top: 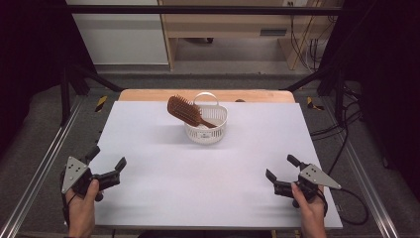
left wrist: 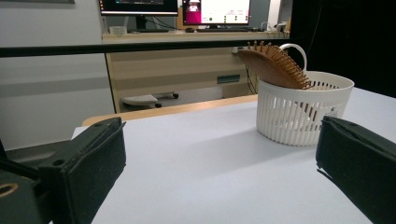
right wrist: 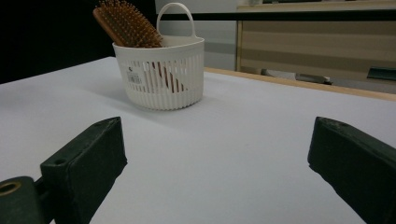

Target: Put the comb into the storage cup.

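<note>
- Hairbrush (top: 184, 110): a wooden paddle brush is seen standing handle-down in the basket (top: 206, 130), at the far middle of the white surface (top: 198, 183), its bristled head tilted out over the rim toward the person's left.
- Left claw (top: 107, 163): it is held low at the near left corner of the surface, jaws wide apart and empty, well apart from the basket. In the left gripper view the left claw (left wrist: 219, 163) is pointed toward the basket (left wrist: 301, 112).
- Right claw (top: 281, 167): it is held at the near right, jaws likewise spread with nothing between them. In the right gripper view the basket (right wrist: 161, 77) and the hairbrush (right wrist: 126, 23) are seen ahead and to the left.
- Risk, judged: the basket looks light and slatted, and the brush overhangs one side, so the basket could be tipped or dragged if the head is pulled sideways rather than lifted upward.
- Risk, judged: if the brush is clamped across its bristles, it may slip or twist.
- Risk, judged: the looped handle behind the brush could be snagged by a jaw on approach.
- Container contents: only the brush handle is seen through the slats; whether anything else lies at the bottom cannot be told.
</note>
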A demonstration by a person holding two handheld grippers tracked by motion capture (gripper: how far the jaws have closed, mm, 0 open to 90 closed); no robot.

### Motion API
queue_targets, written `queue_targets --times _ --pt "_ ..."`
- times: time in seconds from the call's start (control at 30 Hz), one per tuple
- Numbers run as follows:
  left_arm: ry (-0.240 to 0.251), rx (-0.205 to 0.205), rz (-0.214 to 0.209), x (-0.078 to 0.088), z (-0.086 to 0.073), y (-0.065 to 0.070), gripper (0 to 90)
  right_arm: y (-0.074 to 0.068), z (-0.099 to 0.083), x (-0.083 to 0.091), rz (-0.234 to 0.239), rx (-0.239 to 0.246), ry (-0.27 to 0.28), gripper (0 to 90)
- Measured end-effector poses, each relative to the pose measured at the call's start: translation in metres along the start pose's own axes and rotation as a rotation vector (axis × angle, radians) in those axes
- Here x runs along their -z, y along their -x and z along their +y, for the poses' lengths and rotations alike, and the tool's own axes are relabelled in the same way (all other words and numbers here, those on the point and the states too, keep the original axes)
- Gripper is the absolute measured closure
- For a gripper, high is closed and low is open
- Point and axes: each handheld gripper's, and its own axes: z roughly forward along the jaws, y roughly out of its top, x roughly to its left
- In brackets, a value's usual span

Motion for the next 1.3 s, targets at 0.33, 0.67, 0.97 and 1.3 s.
queue_targets --times 0.33,0.67,0.97,1.3 --pt "-0.013 -0.02 -0.011 0.001 -0.009 0.008 1.5 0.001 -0.006 0.0 -0.005 0.0 0.001 4.2" --pt "-0.023 -0.034 -0.033 0.001 -0.016 0.015 1.7 0.002 -0.009 0.0 -0.006 0.011 0.004 4.2" --pt "-0.029 -0.042 -0.05 0.001 -0.02 0.022 1.6 0.0 -0.011 0.0 0.001 0.014 0.005 4.2" --pt "-0.039 -0.056 -0.072 0.0 -0.023 0.028 1.6 -0.001 -0.012 -0.002 0.014 0.024 0.008 4.2"
